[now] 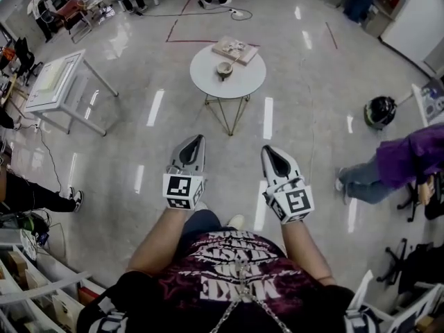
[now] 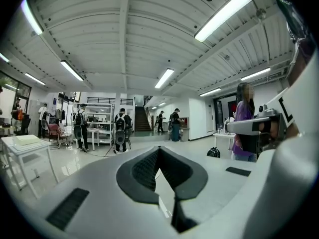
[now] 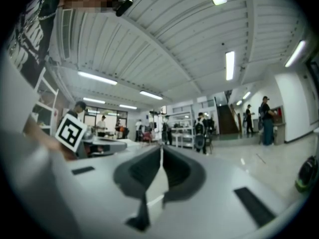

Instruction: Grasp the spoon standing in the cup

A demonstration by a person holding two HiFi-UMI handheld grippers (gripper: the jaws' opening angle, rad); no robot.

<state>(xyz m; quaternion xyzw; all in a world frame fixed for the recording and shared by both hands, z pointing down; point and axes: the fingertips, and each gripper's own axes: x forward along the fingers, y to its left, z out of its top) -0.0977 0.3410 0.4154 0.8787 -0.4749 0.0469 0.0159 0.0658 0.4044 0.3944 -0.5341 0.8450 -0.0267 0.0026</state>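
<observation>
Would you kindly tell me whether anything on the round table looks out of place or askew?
The flat tan board sits angled at the far edge of the round table, seemingly overhanging its rim. The cup stands upright; nothing looks spilled.

Two grippers show near the person, the left gripper (image 1: 196, 141) and the right gripper (image 1: 268, 151). Farther off stands one round table (image 1: 244, 83) bearing one cup (image 1: 224, 69) and one flat board (image 1: 235, 49), and at the far left stands one rectangular white table (image 1: 54, 82). At the right there are one black rounded object (image 1: 379, 111) on the floor and one person in purple (image 1: 409, 159), and one dark-trousered leg (image 1: 38, 194) reaches in at the left edge.
</observation>
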